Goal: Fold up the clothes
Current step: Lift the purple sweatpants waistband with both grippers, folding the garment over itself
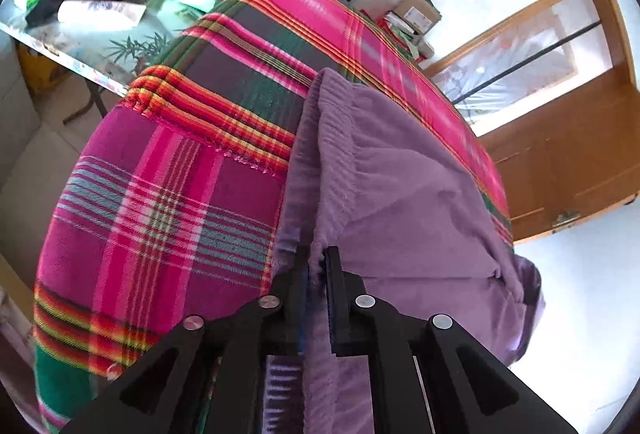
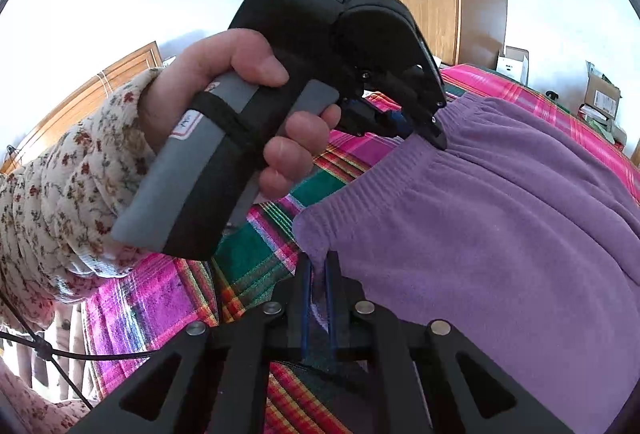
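While a plaid bedspread (image 1: 168, 202) in pink, green and orange covers the whole work surface, one purple fleece garment (image 1: 408, 194) lies on it, with its elastic waistband (image 2: 404, 174) along the edge facing both cameras. The garment's long axis runs away from the waistband toward the far side of the bed; its far end is cut off in the right wrist view and drops out of sight over the bed edge in the left wrist view, so its full outline cannot be made out.

Two grippers are present. The left gripper (image 1: 316, 266) has its jaws nearly closed, pinching one end of the waistband. Seen from the right wrist camera, that same left gripper (image 2: 434, 132) meets the far corner of the waistband, and one hand (image 2: 240, 102) in a floral sleeve (image 2: 68, 186) grasps its grey-padded handle. The right gripper (image 2: 318, 270) has its jaws drawn close together on the near corner of the waistband, with purple cloth visible between the blue-edged pads.

One cluttered side table (image 1: 100, 46) and several cardboard boxes (image 1: 416, 10) stand beyond the bed; their contents are hard to identify.
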A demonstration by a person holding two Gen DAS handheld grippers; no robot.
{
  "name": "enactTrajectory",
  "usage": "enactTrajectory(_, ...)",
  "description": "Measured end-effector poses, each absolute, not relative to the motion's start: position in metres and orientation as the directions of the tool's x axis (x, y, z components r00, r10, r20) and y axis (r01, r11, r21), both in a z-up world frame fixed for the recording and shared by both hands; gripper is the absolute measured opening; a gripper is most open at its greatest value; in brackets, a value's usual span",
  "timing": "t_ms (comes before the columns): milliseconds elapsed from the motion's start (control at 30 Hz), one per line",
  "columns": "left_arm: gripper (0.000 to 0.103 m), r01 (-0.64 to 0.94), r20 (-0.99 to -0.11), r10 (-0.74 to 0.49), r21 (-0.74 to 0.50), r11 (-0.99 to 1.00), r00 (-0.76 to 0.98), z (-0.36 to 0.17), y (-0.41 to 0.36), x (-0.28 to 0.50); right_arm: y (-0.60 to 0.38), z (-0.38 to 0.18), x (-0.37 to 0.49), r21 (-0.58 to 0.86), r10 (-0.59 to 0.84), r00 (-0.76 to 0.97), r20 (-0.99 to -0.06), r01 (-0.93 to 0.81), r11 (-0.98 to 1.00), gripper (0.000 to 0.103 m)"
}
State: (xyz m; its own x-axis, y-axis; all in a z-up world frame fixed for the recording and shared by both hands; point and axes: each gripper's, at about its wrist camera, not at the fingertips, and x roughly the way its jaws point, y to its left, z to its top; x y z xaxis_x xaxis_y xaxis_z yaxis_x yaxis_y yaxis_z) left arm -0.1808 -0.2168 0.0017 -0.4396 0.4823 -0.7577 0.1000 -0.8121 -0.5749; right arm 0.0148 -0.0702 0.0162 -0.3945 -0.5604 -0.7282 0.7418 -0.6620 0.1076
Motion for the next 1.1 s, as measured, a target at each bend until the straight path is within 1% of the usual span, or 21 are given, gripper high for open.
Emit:
enactTrajectory(33,0.021,0.106,-0.762,0.475,-0.57,-0.815,-0.44,0.003,-0.219,-0.179,-0.071,0.016,0.015,0.107,-0.559,-0.395,-0.729,0.741,-0.663,0.007)
enactTrajectory(67,0.026,0.111,-0.766,0.468,-0.564,-0.818,-0.441,0.004,-0.221,-0.178,-0.071,0.016,0.015,0.106,-0.558,-0.395,-0.73,0.741,-0.663,0.007)
enactTrajectory(100,0.034,0.117,-0.77,0.461,-0.559,-0.821,-0.442,0.005,-0.223,-0.176,-0.071,0.016,0.013,0.105,-0.557,-0.395,-0.73,0.741,-0.664,0.007)
enactTrajectory(133,0.038,0.123,-0.773,0.454,-0.553,-0.824,-0.443,0.006,-0.224,-0.175,-0.071,0.017,0.012,0.105,-0.557,-0.396,-0.73,0.741,-0.664,0.007)
enactTrajectory(233,0.04,0.14,-0.785,0.432,-0.537,-0.832,-0.444,0.008,-0.23,-0.17,-0.071,0.016,0.016,0.108,-0.561,-0.398,-0.726,0.739,-0.665,0.007)
enactTrajectory(300,0.043,0.137,-0.784,0.449,-0.548,-0.825,-0.428,0.009,-0.231,-0.168,-0.069,0.016,0.019,0.112,-0.565,-0.401,-0.721,0.737,-0.666,0.007)
enactTrajectory(433,0.044,0.143,-0.773,0.496,-0.585,-0.798,-0.395,0.005,-0.231,-0.168,-0.069,0.018,0.004,0.121,-0.576,-0.407,-0.709,0.735,-0.667,0.007)
enactTrajectory(633,0.044,0.179,-0.71,0.61,-0.691,-0.7,-0.352,-0.003,-0.237,-0.18,-0.067,0.027,0.017,0.137,-0.6,-0.41,-0.687,0.738,-0.661,0.007)
enactTrajectory(833,0.044,0.184,-0.718,0.611,-0.685,-0.705,-0.333,0.0,-0.228,-0.185,-0.063,0.033,0.013,0.161,-0.627,-0.416,-0.659,0.736,-0.658,0.007)
enactTrajectory(1100,0.044,0.195,-0.681,0.668,-0.729,-0.656,-0.301,-0.007,-0.224,-0.203,-0.057,0.043,0.025,0.187,-0.653,-0.419,-0.632,0.735,-0.652,0.007)
